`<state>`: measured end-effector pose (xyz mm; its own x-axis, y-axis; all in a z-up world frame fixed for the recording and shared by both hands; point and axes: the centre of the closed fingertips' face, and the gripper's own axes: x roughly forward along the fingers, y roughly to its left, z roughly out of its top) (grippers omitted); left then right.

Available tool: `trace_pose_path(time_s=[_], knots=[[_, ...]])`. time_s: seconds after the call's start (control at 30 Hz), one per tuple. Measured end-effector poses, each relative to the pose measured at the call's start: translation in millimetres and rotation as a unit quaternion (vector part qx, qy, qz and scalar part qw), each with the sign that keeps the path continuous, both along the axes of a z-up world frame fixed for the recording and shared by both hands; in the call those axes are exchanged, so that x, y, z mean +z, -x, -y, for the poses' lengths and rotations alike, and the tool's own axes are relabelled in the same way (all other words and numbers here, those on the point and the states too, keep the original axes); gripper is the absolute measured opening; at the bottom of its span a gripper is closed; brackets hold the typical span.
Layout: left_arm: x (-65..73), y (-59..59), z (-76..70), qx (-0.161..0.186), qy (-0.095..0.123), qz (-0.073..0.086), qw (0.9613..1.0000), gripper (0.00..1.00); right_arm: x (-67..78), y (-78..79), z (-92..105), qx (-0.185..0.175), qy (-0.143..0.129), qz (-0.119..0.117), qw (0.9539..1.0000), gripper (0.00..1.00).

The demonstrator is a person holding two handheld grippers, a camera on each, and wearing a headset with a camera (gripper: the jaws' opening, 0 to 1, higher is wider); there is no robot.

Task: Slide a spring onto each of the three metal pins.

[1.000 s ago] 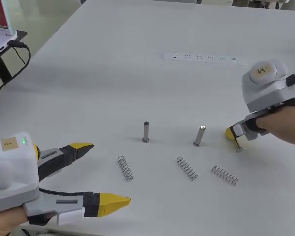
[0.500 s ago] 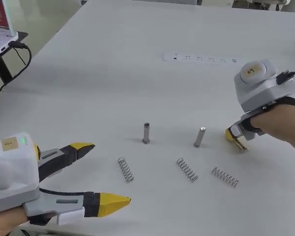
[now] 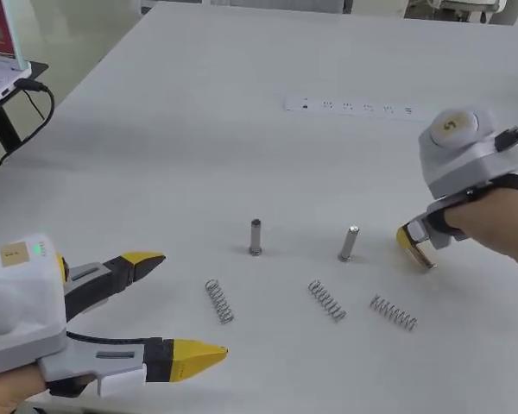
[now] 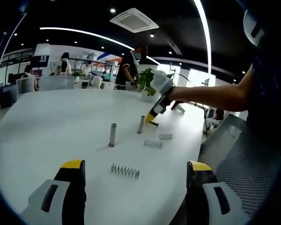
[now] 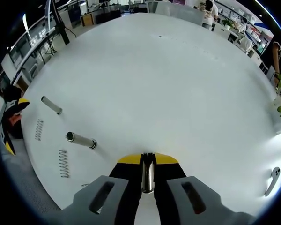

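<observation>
Two metal pins [image 3: 255, 237] [image 3: 349, 243] stand upright on the white table [image 3: 198, 155]. A third pin [image 3: 419, 253] is tilted in my right gripper [image 3: 412, 242], which is shut on it; the right gripper view has this pin [image 5: 147, 176] between the jaws of the right gripper [image 5: 148, 161]. Three springs [image 3: 218, 300] [image 3: 327, 298] [image 3: 393, 311] lie flat in front of the pins. My left gripper [image 3: 177, 304] hovers open at the near left, its jaws wide apart. In the left gripper view the nearest spring [image 4: 125, 170] lies just ahead of the left gripper [image 4: 136, 165].
A white power strip [image 3: 358, 108] lies further back on the table. A laptop [image 3: 0, 52] and a black cable sit on a stand beyond the table's left edge. Several people stand far off in the left gripper view.
My right gripper has shifted slightly and tipped the held pin from near upright to slanted. The left gripper, standing pins and springs have not moved.
</observation>
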<state>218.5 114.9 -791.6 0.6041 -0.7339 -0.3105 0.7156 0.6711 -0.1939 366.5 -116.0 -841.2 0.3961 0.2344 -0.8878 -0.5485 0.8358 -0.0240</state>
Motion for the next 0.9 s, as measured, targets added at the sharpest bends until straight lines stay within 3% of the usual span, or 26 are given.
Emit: trace_pose_path(time_s=[0.9], knots=[[4.2, 0.0, 4.3, -0.01, -0.001, 0.006, 0.9999, 0.85, 23.9, 10.3, 6.8, -0.005, -0.034, 0.044, 0.9985, 0.05]])
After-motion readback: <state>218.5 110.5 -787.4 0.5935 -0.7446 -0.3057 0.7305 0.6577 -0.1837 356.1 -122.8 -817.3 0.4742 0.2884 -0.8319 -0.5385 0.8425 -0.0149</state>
